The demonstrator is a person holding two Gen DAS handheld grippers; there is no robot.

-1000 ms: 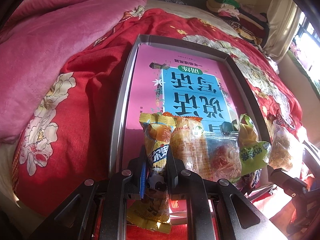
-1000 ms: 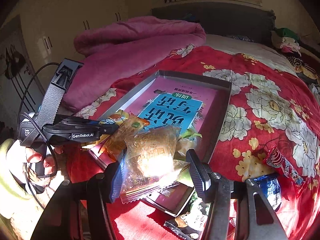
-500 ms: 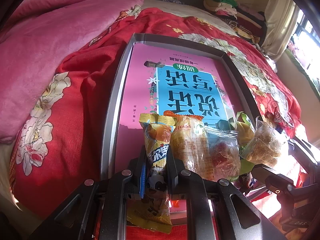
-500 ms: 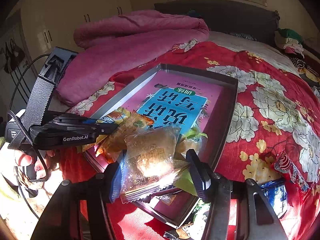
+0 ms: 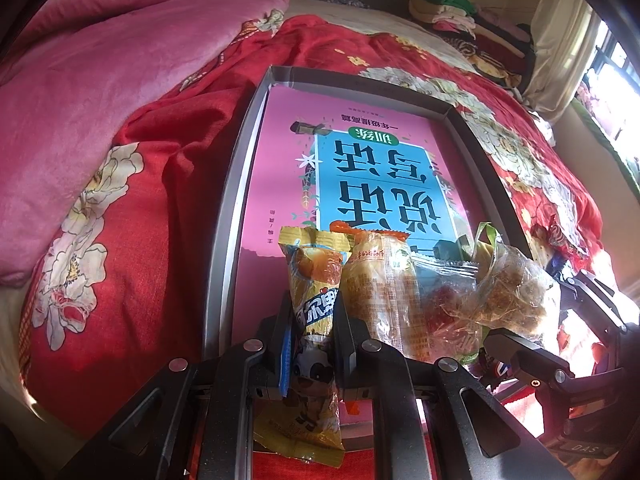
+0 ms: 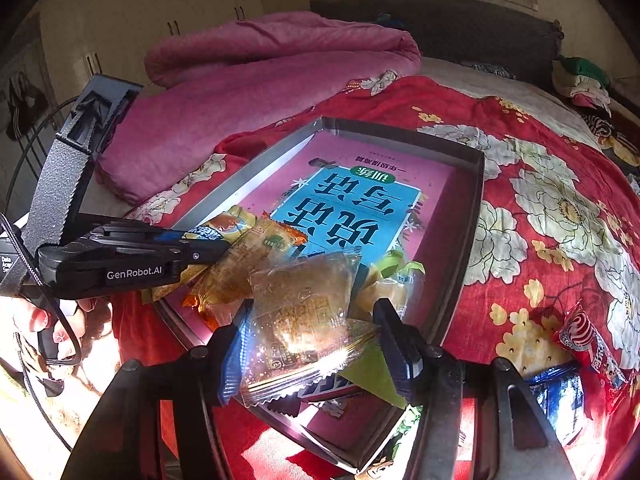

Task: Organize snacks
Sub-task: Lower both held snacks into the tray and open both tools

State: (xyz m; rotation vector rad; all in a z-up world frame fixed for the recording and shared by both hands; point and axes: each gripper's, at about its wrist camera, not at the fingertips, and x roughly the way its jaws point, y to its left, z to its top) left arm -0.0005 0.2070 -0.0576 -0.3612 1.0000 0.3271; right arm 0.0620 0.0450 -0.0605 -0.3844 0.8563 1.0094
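Observation:
A grey tray [image 5: 236, 152] with a pink and blue book in it lies on the red flowered bedspread. My left gripper [image 5: 314, 320] is shut on a yellow snack packet [image 5: 316, 280] over the tray's near end. Beside it lie an orange packet [image 5: 380, 280], a clear packet with red pieces [image 5: 444, 304] and a green packet [image 5: 486, 240]. My right gripper [image 6: 312, 340] is shut on a clear packet of brown crispy snack [image 6: 300, 312] and holds it over these packets; it also shows in the left wrist view [image 5: 508, 296]. The left gripper shows at the left of the right wrist view [image 6: 200, 248].
A pink quilt [image 5: 100, 72] is heaped to the left of the tray. A red packet [image 6: 592, 344] and a blue packet [image 6: 560, 396] lie on the bedspread to the right of the tray. Folded clothes [image 5: 472, 28] are stacked at the far right.
My right gripper has carried the clear brown snack packet leftward over the tray's near end, closer to the other packets. My left gripper still holds the yellow packet in much the same place.

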